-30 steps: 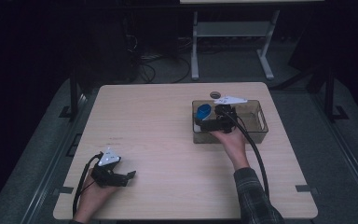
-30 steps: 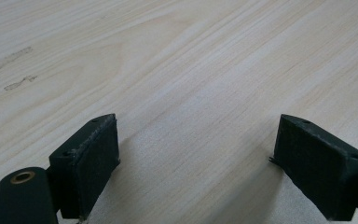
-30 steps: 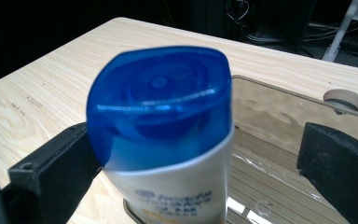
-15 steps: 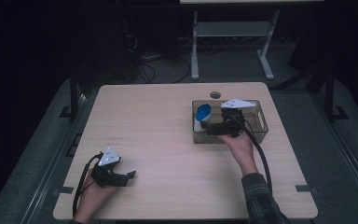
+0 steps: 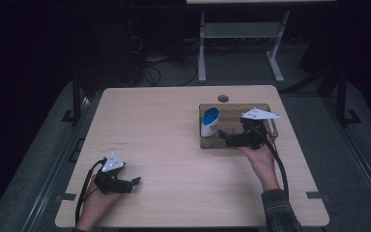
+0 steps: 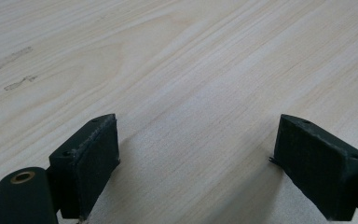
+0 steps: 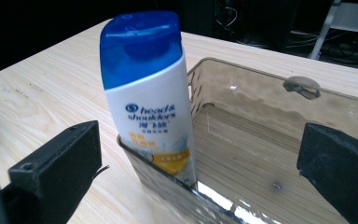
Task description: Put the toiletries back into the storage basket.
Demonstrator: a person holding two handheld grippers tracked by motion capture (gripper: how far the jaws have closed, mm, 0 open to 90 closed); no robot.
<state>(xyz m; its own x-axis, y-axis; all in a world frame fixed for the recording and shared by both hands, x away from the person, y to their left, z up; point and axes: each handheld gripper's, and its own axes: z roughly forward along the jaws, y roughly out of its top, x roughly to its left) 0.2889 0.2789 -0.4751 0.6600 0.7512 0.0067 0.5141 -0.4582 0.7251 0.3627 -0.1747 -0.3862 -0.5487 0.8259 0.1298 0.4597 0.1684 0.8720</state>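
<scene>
Nearest to me, my left gripper point(image 5: 134, 182) rests low on the table point(image 5: 174, 125) at its near left corner, jaws spread wide with nothing between them. In the left gripper view I see bare wood grain between the two black pads point(image 6: 91, 158), and a few faint marks on the surface farther off to the left.

Farther out on the right, my right gripper point(image 5: 226, 137) sits at the near edge of the bin point(image 5: 265, 110), pointing left toward the bottle point(image 5: 209, 122). Its jaws are also wide apart and hold nothing. In the right gripper view the bottle point(image 7: 147, 88) stands upright inside the bin point(image 7: 265, 93), pressed into its corner, blue cap up, white body with a label. The bottle lies ahead of the jaws, not between them.

Beyond the bin there is a round hole point(image 5: 223, 98) in the table.
</scene>
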